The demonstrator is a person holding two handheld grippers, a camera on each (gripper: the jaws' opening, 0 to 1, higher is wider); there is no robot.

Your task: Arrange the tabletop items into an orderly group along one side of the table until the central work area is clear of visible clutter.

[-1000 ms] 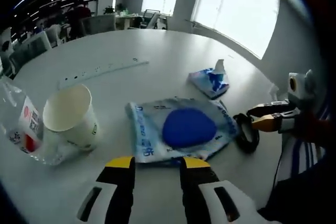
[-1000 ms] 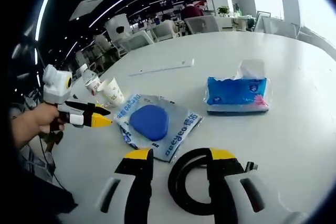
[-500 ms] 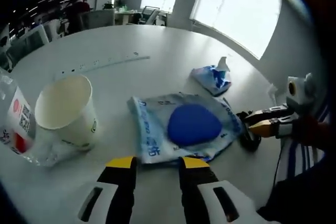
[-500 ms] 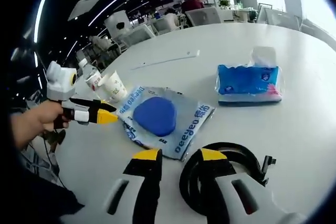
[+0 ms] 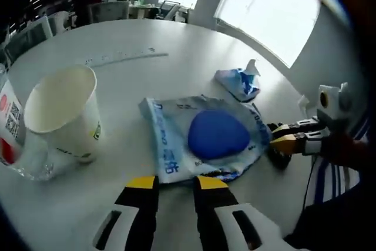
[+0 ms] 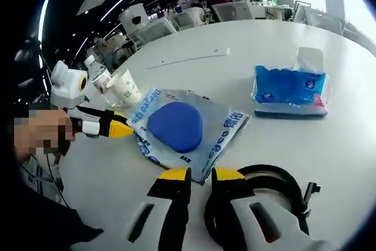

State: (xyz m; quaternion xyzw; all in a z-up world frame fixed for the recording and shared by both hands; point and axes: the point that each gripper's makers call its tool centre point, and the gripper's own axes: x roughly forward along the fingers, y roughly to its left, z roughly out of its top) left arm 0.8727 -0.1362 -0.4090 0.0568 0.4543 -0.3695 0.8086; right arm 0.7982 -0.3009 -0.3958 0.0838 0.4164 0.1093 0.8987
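Setting: open office, bright windows, chairs and desks behind; one large round white counter (image 5: 194, 45) carrying all items.

Items, left to right in the left gripper view:

1. Clear plastic packet with red and white label (image 5: 9, 139), at the far left edge, touching the cup's base. Thin, crinkly, light, by my judgement.
2. Paper cup (image 5: 61, 113), upright, apparently empty. Light and easily crushed or tipped; I would take it low on the wall with gentle pressure.
3. Long white strip (image 5: 126, 58), flat on the counter, well behind the cup.
4. Blue-printed plastic pouch (image 5: 202, 142) with a blue rounded pad showing at its middle, lying flat in the central area. Soft, floppy, probably slippery film; best pinched at the near edge and dragged, not lifted.
5. Tissue pack (image 5: 238, 83), blue, a tissue standing out of the top. Soft, squashy; grip across the body.
6. Black coiled strap (image 6: 264, 195), beside the pouch. Limp.

Tools: my left tool (image 5: 175, 181), jaws nearly together with a narrow gap, gripping nothing, at the pouch's near edge. My right tool (image 6: 201, 173), likewise narrowly gapped, at the pouch's other corner, the strap just beside it.
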